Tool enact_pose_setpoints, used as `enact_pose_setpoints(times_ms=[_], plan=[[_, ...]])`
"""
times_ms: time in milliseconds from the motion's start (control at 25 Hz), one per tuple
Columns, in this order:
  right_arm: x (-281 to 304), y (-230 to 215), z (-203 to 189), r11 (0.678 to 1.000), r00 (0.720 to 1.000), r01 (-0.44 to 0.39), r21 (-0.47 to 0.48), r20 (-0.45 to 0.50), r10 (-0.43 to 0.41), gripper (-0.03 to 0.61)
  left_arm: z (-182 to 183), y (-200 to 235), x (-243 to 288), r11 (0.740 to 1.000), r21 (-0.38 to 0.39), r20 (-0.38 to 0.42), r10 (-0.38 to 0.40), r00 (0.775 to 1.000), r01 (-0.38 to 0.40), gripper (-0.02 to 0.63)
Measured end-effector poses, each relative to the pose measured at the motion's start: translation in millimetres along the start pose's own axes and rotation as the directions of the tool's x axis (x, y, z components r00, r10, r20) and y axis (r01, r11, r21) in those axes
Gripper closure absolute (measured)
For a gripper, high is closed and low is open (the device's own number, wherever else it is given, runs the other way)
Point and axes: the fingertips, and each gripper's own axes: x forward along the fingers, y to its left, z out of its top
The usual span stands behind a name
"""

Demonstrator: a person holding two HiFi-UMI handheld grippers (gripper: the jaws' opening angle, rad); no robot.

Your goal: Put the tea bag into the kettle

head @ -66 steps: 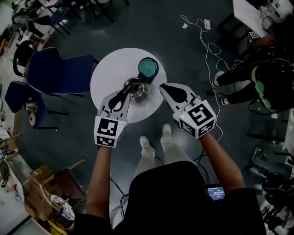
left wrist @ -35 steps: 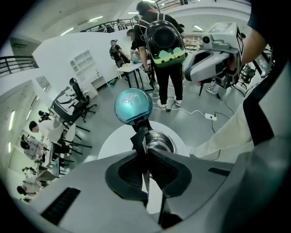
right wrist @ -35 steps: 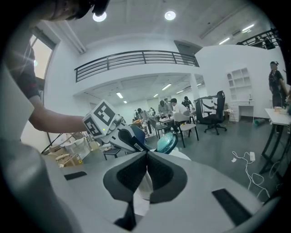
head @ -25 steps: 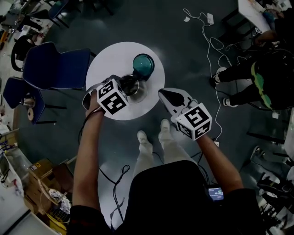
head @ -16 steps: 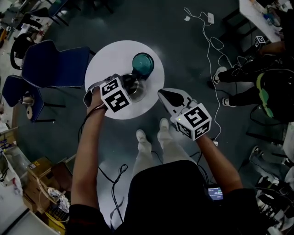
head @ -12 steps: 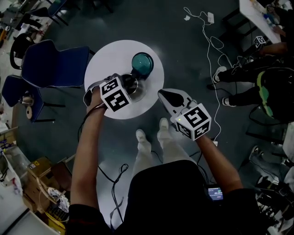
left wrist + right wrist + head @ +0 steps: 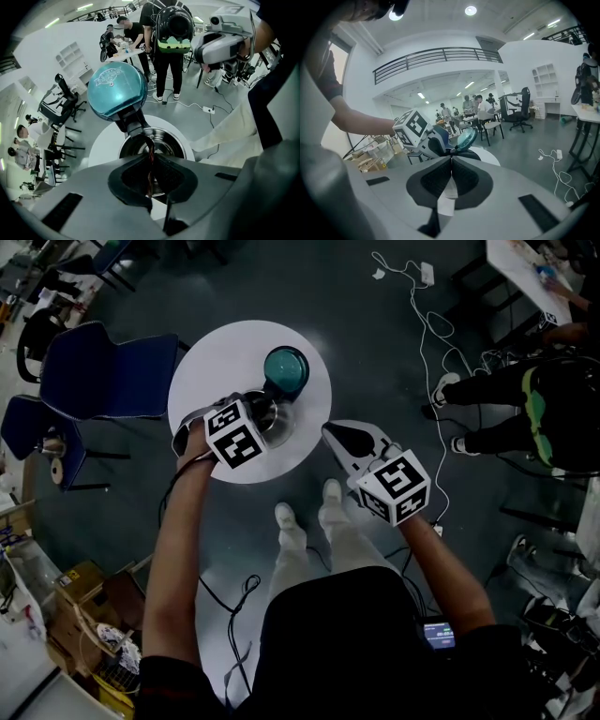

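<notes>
A steel kettle [image 7: 278, 418] stands on the round white table [image 7: 216, 357] with its teal lid [image 7: 285, 370] tipped open. My left gripper [image 7: 262, 420] hangs right over the kettle's mouth [image 7: 151, 144]. It is shut on a thin dark red-brown tea bag [image 7: 150, 161], seen edge-on, whose tip points down toward the steel opening. The teal lid [image 7: 116, 91] rises just behind the mouth. My right gripper [image 7: 330, 431] is off the table's right edge, shut with nothing between its jaws [image 7: 451, 161]; from it I see the left gripper's marker cube [image 7: 411, 127].
Two blue chairs [image 7: 112, 367] stand left of the table. White cables [image 7: 427, 329] trail over the dark floor at the right, near other people [image 7: 530, 399]. The holder's feet [image 7: 300, 519] are below the table. Boxes [image 7: 84, 601] sit at lower left.
Since the earliest frame my left gripper has swung up and turned over the kettle; over the last second it has hardly moved. The right gripper has stayed beside the table.
</notes>
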Motion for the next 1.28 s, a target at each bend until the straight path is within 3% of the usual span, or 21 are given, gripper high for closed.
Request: enact_pose_setpoints(times_ms=[160,440,680,960,1280], plan=[[2,0,-1,1.000,1.000,-0.001,-0.002,-0.005,0.001,0.558,-1,1,0,1.000,-0.024,0.020,-0.014,1.000,0.015,0.569],[4,-1,-2,1.000,1.000,-0.003,-0.004,-0.004,0.003,0.559,0,-1,0,0.997,-0.059,0.041,-0.037,0.998,0.039,0.473],[4,1,4,1.000,1.000,0.001,-0.011,-0.002,-0.001,0.558,1,-1,-5,0.997,-0.052,0.053,-0.047,0.997,0.050,0.463],[2,2,9,1.000,1.000,0.008,-0.016,0.009,-0.008,0.558,6,1,-19,0.998,-0.057,0.085,-0.024,0.996,0.028,0.554],[-2,13,25,0.999,1.000,0.009,-0.037,0.024,-0.008,0.558,10,0,-53,0.998,-0.046,0.129,0.054,0.990,-0.049,0.592]])
